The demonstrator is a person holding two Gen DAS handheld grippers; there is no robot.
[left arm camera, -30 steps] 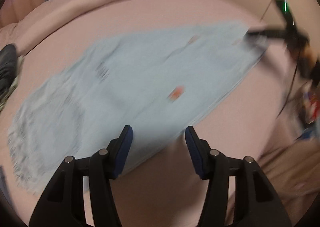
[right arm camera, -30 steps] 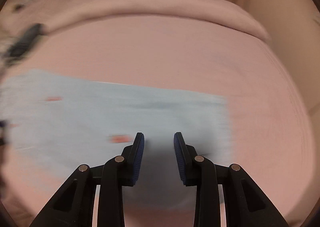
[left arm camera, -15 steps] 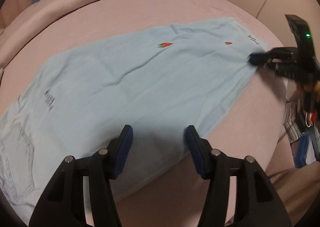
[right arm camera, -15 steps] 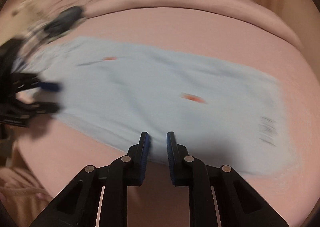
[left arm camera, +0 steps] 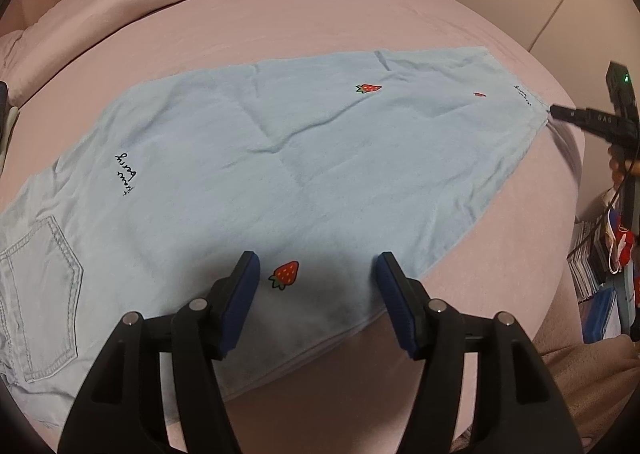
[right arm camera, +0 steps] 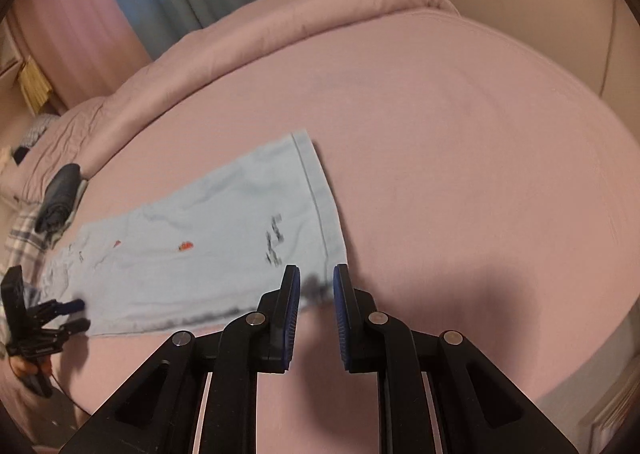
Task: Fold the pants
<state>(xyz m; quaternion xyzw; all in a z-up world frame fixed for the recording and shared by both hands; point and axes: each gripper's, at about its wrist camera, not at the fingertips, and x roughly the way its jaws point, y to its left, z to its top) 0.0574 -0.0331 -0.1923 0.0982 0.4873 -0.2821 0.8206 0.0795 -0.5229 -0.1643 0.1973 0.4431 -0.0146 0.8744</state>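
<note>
— 2 grippers, both empty: our left gripper (left arm camera: 316, 274) gapes wide, our right gripper (right arm camera: 316, 286) narrow, over the pants (left arm camera: 280, 173) flat on the bed (left arm camera: 300, 25).
— We pinch both hem layers together, then lift evenly.

Both the left gripper (left arm camera: 316, 272) and right gripper (right arm camera: 316, 286) have glossy black plastic arms, silver screws and ribbed blue pads (left arm camera: 244, 294).
</note>
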